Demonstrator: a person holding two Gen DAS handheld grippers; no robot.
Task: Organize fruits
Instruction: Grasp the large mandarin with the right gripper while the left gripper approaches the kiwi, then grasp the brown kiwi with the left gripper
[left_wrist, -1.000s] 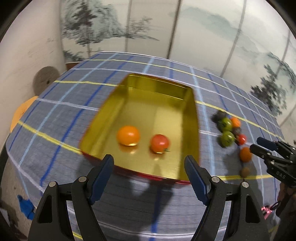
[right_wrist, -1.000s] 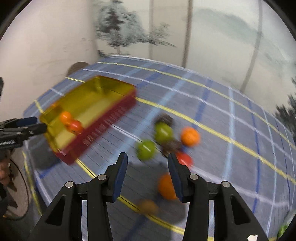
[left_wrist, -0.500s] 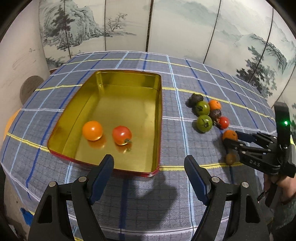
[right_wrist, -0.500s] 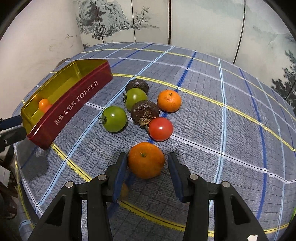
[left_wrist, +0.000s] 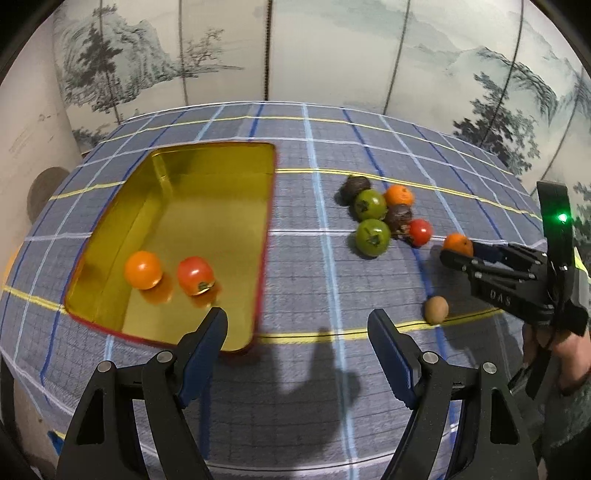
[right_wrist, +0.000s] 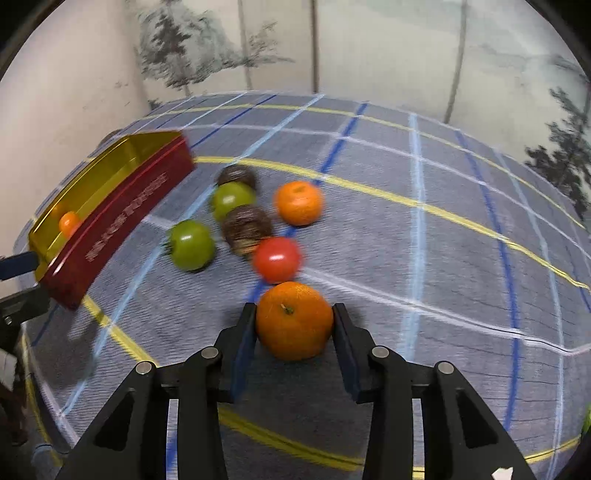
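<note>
Behind tin wall, orange fruit half hidden.

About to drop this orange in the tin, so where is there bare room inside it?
The tin's far half is bare; the orange tomato and red tomato crowd its near end. The right gripper holds the orange beside the loose fruit cluster.

Round table under a grey-blue plaid tablecloth with yellow, white and blue lines, gold toffee tin with red sides at left, cluster of green tomatoes, dark fruits, mandarin and red tomato at centre-right, small brown fruit near the front yellow line.
</note>
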